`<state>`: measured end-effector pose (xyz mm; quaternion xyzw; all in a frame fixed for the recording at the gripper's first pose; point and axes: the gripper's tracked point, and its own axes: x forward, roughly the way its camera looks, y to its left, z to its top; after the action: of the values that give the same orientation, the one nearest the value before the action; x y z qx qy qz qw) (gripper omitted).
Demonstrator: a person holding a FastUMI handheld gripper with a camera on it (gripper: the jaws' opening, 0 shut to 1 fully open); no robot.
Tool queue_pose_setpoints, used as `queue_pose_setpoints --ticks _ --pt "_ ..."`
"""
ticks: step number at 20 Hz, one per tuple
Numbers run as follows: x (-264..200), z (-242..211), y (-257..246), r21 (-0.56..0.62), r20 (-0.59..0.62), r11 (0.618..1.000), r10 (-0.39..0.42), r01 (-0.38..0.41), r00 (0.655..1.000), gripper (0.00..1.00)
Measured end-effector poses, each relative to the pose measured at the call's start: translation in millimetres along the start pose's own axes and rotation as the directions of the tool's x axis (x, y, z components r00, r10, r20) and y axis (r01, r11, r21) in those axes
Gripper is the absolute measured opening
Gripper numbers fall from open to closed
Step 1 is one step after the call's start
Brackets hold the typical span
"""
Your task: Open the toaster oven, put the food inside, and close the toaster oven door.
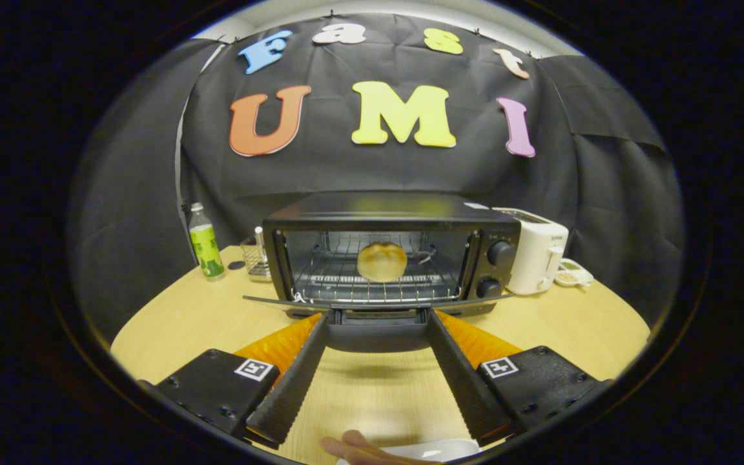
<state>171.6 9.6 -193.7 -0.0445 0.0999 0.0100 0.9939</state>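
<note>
Two black fingers (298,374) of the tongs (377,315) spread wide apart, nothing clamped between them, tips just under the front edge of the lowered door (377,304). Beyond the tips, a black toaster oven (388,248) standing open on the wooden table (178,323), door folded down flat toward the camera. Inside, on the wire rack (346,284), a round bun (382,261), pale golden, about in the middle of the chamber. Two black knobs (500,253) one above the other on the right side of the oven front. Just beside the oven on the right, a white toaster (537,252), touching or nearly touching, hard to tell which. Further right, a small white dish (572,274) with something pale in it, too small to tell what. To the left of the oven, a small wire basket (256,258) close by the oven's corner, and a green bottle (205,242) with a white cap standing upright, apart from the basket. Below the fingers, near the table's front edge, some fingertips of a person's hand (356,449) next to a white object (436,450), only partly visible.
</note>
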Motion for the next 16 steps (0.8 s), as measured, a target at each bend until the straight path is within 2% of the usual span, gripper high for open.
queue_pose_setpoints --ticks 4,10,16 --pt "3.5 36.1 1.4 0.019 0.073 1.0 0.009 -0.01 0.997 1.0" --pt "-31.7 75.4 7.4 -0.04 0.174 0.999 0.016 -0.01 0.985 1.0" --pt "-84.1 88.0 -6.9 0.033 0.109 0.999 0.013 -0.017 0.994 1.0"
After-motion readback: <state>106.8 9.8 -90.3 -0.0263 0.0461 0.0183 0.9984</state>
